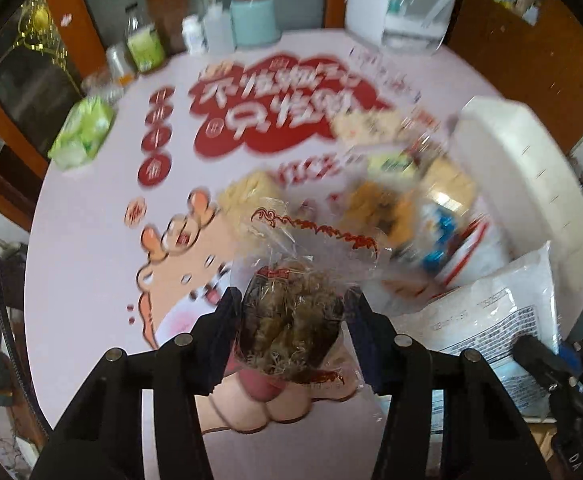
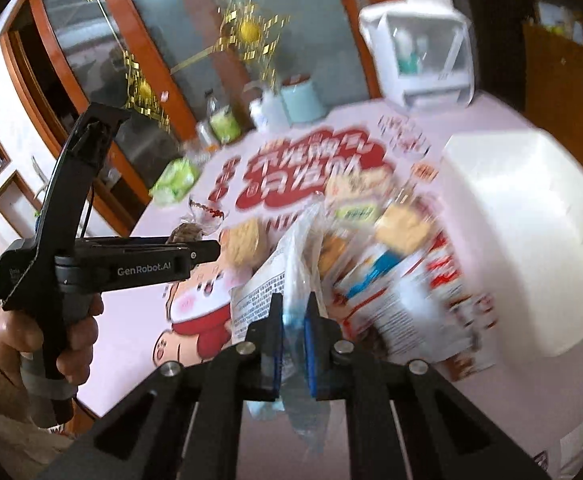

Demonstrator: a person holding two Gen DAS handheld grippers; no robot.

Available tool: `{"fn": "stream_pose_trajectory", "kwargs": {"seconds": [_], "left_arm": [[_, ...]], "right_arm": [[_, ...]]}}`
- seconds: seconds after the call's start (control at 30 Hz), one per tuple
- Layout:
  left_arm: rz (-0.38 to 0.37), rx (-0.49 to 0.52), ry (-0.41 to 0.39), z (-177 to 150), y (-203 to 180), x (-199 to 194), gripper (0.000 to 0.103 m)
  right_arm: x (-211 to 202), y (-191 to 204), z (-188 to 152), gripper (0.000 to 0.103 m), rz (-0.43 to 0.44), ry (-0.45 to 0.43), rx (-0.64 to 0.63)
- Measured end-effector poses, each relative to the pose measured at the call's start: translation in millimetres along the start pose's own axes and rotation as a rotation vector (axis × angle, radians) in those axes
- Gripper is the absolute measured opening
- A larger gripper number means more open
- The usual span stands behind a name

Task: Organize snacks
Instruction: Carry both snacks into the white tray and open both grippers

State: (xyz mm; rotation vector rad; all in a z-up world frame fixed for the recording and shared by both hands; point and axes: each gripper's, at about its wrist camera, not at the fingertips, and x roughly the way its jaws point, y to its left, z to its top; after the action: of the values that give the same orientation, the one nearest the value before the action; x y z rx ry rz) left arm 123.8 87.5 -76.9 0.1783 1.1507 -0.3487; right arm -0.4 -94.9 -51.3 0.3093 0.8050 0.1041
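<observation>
My left gripper point(image 1: 291, 300) is shut on a clear-wrapped dark snack cake point(image 1: 291, 320) and holds it above the pink printed tablecloth point(image 1: 91, 240). It also shows in the right wrist view point(image 2: 195, 240), held out over the table with the cake point(image 2: 187, 232) in it. My right gripper point(image 2: 293, 308) is shut on the edge of a large clear plastic bag point(image 2: 291, 248) with printed text, also seen in the left wrist view point(image 1: 491, 312). A blurred pile of snack packets point(image 1: 411, 192) lies mid-table, also in the right wrist view point(image 2: 371, 232).
A white plastic bin point(image 1: 523, 168) stands at the table's right, also in the right wrist view point(image 2: 523, 240). A green tissue pack point(image 1: 83, 132), bottles point(image 1: 143, 40), a teal canister point(image 1: 253, 20) and a white appliance point(image 1: 403, 0) line the far edge.
</observation>
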Motion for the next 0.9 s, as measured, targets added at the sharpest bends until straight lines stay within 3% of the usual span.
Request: {"fn": "stream_pose_trajectory", "kwargs": {"seconds": [0.27, 0.53, 0.67, 0.9], "left_arm": [[-0.054, 0.047, -0.130, 40, -76, -52, 0.051], [-0.083, 0.098, -0.193, 82, -173, -64, 0.052], [-0.094, 0.120, -0.186, 102, -223, -50, 0.052], [-0.088, 0.183, -0.142, 121, -312, -3, 0.052]], "right_arm": [[-71, -51, 31, 0.009, -0.158, -0.208, 0.033], [-126, -134, 58, 0.009, -0.367, -0.403, 0.097], [-123, -185, 68, 0.009, -0.450, -0.403, 0.140], [-88, -265, 66, 0.009, -0.514, -0.287, 0.246]]}}
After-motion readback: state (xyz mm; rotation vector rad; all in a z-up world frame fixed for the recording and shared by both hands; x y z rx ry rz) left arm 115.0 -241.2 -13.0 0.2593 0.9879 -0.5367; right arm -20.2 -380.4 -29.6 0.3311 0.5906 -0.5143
